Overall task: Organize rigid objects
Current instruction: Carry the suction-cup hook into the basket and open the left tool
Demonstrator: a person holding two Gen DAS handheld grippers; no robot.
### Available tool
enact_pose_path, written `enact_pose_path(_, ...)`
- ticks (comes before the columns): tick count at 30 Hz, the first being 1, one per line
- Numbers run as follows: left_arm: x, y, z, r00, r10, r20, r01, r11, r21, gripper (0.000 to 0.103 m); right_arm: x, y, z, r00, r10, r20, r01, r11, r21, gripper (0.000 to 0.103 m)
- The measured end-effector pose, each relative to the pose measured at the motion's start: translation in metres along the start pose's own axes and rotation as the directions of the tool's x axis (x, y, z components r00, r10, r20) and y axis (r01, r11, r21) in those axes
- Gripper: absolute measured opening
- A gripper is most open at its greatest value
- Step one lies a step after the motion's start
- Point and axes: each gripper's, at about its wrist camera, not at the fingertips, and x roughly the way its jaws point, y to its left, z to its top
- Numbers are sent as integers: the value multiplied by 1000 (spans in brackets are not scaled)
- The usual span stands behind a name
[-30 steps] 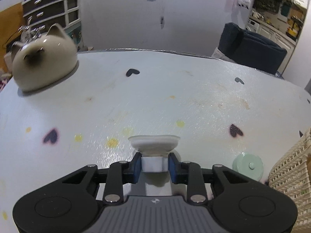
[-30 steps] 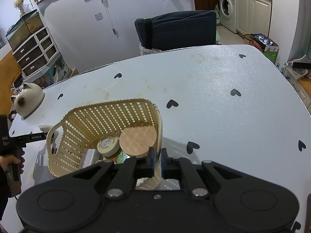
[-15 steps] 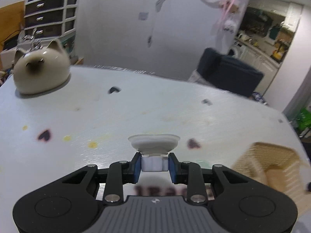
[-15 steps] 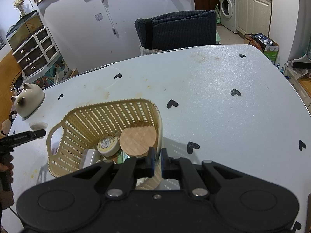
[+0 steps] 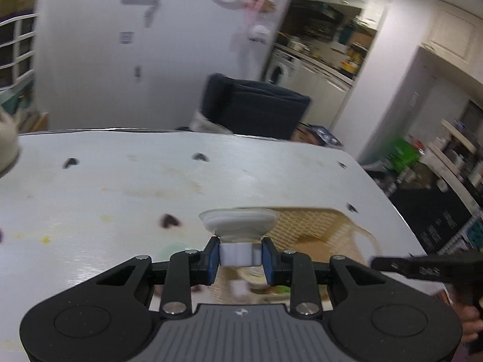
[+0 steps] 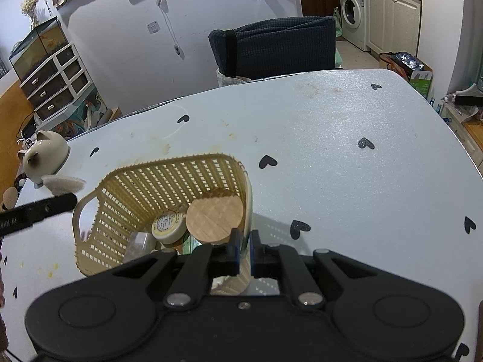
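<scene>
My left gripper (image 5: 238, 256) is shut on a small white plastic piece with a wide translucent suction cup (image 5: 238, 221), held in the air beside the left handle of the cream woven basket (image 5: 317, 226). From the right wrist view the same cup (image 6: 63, 184) and the left gripper (image 6: 68, 200) show near that handle. My right gripper (image 6: 243, 247) is shut on the basket's near rim (image 6: 249, 199). Inside the basket lie a round wooden lid (image 6: 214, 220), a cream-lidded jar (image 6: 167, 226) and a clear item, partly hidden.
The white table (image 6: 332, 166) carries black heart marks and some stains. A cat-shaped ceramic pot (image 6: 45, 154) stands at its far left corner. A blurred pale green round lid (image 5: 172, 249) lies left of the basket. A dark chair (image 6: 271, 48) stands behind the table.
My left gripper has risen and swung right with the white suction piece, from the bare table to the basket. The cat pot slid to the picture's left edge. The right gripper has not moved.
</scene>
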Motion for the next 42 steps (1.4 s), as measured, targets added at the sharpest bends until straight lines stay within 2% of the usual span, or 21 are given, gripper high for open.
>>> enact_pose_path(3,7,-14,-4,1000,-23,-16,23,1000,10,31,0,0,0,1000,0,0,0,1000,0,6)
enact_pose_path(8,28,-25,-3,999,-2,-36,1,1000,-15,31,0,0,0,1000,-1,0,1,1000,-2,6)
enact_pose_path(13,43,-29,-1,999,12,-40,-17,991,-130,31,0,0,1,1000,0,0,0,1000,-1,6)
enact_pose_path(18,53,-28,-6,998,43,-40,-52,963,-264,31,-2,0,2,1000,3,1,-3,1000,3,6)
enact_pose_path(24,52,-30,-5,996,87,-11,-86,946,-311,31,-3,-1,2,1000,8,2,-8,1000,7,6)
enact_pose_path(25,52,-30,-5,995,102,-8,-99,945,-313,32,-3,-2,1,1000,8,3,-8,1000,8,6)
enact_pose_path(29,46,-29,-5,990,142,-9,-138,940,-312,48,-3,-2,1,1000,10,3,-10,1000,8,6)
enact_pose_path(32,44,-31,-5,990,139,-24,-140,948,-287,56,-3,-2,1,1000,10,3,-10,1000,7,6)
enact_pose_path(37,42,-40,-9,990,126,-62,-136,967,-214,60,-3,-2,1,1000,11,3,-11,1000,8,6)
enact_pose_path(42,41,-44,-12,988,120,-93,-135,976,-173,65,-3,-2,1,1000,11,3,-11,1000,8,6)
